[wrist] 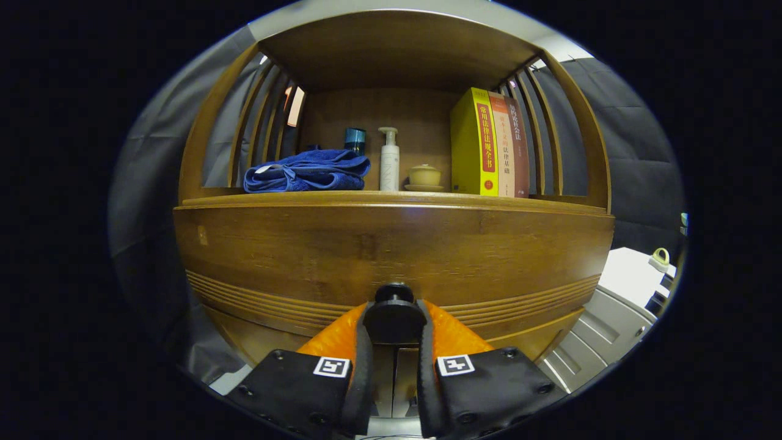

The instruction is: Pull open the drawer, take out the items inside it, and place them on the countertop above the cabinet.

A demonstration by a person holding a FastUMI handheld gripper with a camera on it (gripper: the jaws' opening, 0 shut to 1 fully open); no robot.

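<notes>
The claw (394,333) is nearly closed, its two fingers (361,373) pressing on either side of the dark knob (394,318) of the drawer (391,256). The grip looks set, so the pull can begin. The drawer front just beyond the fingertips sits flush with the cabinet, so I judge the drawer not yet opened; its contents are hidden, and nothing can be said of what must come out.

Above and beyond the drawer front runs the tabletop (391,198), where the items are to go. It already carries things: a folded blue towel (308,171) up and to the left of the claw, a dark cup (355,139) behind it, a pump bottle (389,160) straight ahead, a small lidded bowl (424,177), and books (489,143) to the right.

The whole task remains: pull, empty, place.
</notes>
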